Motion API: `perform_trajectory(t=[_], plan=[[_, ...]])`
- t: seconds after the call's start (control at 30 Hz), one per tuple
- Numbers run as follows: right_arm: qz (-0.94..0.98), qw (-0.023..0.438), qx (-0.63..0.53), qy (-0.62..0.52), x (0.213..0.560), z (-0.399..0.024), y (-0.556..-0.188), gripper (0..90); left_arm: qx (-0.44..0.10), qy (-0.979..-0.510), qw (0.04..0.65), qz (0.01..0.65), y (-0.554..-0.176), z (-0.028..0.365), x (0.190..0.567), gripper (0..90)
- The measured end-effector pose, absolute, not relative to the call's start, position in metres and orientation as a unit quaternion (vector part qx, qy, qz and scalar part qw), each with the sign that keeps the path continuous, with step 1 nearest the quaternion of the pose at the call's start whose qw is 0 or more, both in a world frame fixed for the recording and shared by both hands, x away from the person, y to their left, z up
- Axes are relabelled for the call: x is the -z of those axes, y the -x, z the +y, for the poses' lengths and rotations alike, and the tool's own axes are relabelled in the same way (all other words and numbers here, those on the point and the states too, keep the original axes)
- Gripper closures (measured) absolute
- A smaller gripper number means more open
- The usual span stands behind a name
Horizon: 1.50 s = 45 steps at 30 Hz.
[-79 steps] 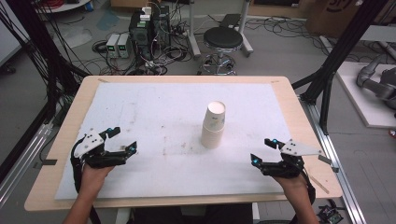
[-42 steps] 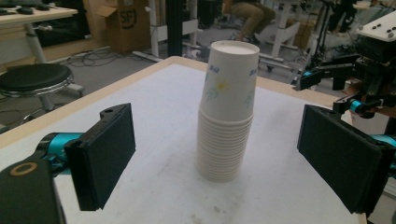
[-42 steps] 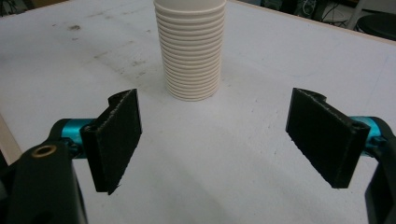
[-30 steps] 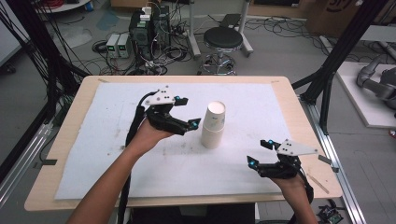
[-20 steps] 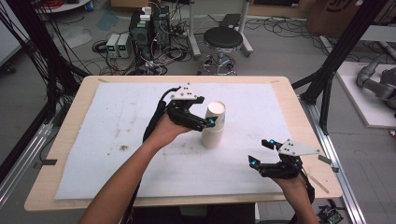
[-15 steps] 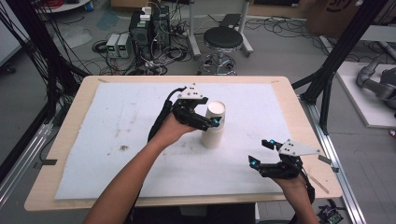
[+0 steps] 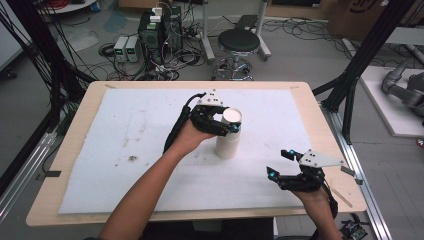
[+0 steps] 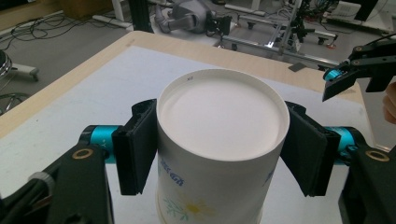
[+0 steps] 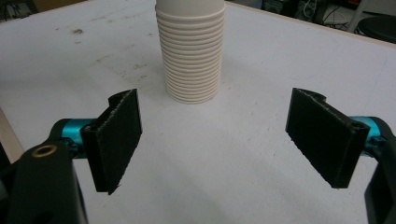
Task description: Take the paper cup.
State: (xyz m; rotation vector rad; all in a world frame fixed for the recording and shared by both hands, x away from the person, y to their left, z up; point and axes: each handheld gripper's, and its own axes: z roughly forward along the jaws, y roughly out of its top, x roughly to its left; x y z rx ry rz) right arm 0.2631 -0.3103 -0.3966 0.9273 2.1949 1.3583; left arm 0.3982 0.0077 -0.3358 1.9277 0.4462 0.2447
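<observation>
Left gripper view puts your left tool [image 8: 219,154] around the topmost cup of the upside-down stack of white paper cups [image 8: 219,140]: its jaws have just been closing and both black pads [image 8: 137,144] now lie against the cup's wall just under its upturned base, pinching it, likely so that one cup can be lifted off alone. In the high view the stack [image 7: 229,142] stands at centre frame on the white-covered wooden surface [image 7: 100,150]. Your right tool [image 7: 281,164] waits at lower right, well apart from the stack, jaws spread wide with nothing between them, probably ready to steady the ribbed lower cups [image 9: 191,60].
</observation>
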Motion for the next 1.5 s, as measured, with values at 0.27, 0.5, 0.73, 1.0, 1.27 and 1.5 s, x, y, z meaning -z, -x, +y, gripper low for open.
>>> perform_trajectory(t=[0.27,0.5,0.73,1.0,1.27,1.5], plan=[[0.786,0.198,-0.484,-0.330,0.397,-0.309,-0.263,18.6,-0.108,-0.806,0.553,0.180,-0.397,0.011,0.330,33.6],[0.786,0.197,-0.484,-0.331,0.396,-0.308,-0.263,18.7,-0.108,-0.785,0.584,0.176,-0.391,0.017,0.316,35.2],[0.786,0.198,-0.484,-0.329,0.396,-0.308,-0.262,18.7,-0.112,-0.758,0.620,0.170,-0.385,0.029,0.295,35.9],[0.787,0.197,-0.484,-0.328,0.396,-0.306,-0.262,18.7,-0.115,-0.735,0.649,0.158,-0.376,0.038,0.276,36.3],[0.788,0.197,-0.483,-0.326,0.396,-0.305,-0.262,18.7,-0.130,-0.719,0.664,0.158,-0.366,0.061,0.261,36.4],[0.789,0.194,-0.483,-0.326,0.397,-0.305,-0.262,18.7,-0.140,-0.715,0.661,0.179,-0.358,0.093,0.270,36.3]])
